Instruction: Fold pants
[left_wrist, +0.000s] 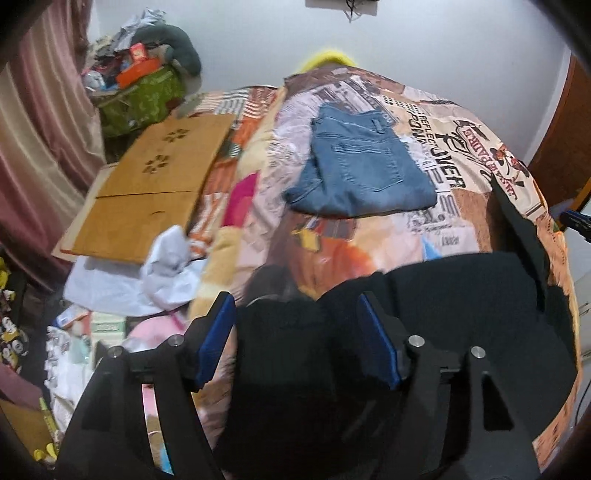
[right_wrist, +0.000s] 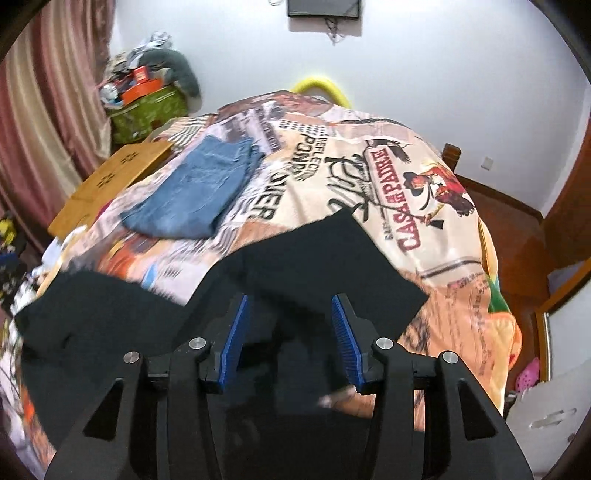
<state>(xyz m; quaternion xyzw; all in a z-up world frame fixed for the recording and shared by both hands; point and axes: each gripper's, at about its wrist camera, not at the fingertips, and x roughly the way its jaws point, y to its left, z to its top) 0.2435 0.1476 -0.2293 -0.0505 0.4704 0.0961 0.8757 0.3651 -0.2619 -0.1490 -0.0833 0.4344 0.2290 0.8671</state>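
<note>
A pair of black pants (right_wrist: 317, 258) is seen spread on the near part of a bed covered by a printed bedspread (right_wrist: 443, 258), with one squared-off end laid flat toward the right side of the bed and the rest of the dark cloth running back toward the near edge under both tools. The fabric is plain and nearly featureless, and its folds cannot be made out in the dark and blurred areas. Farther up the bed, well apart from the black cloth, a pair of blue jeans (left_wrist: 362, 166) is laid folded with a back pocket facing up. In the left wrist view, the left gripper (left_wrist: 295, 339) is held above the black pants (left_wrist: 461, 295) with its blue-padded jaws standing well apart; the cloth is seen between and below them, but no pad is pressed on it. In the right wrist view, the right gripper (right_wrist: 290, 339) is likewise parted, somewhat less widely, over the black fabric, and nothing is clamped. A wooden board (left_wrist: 147, 192) is lying on the left side of the bed, beside crumpled white cloth (left_wrist: 166, 266).
</note>
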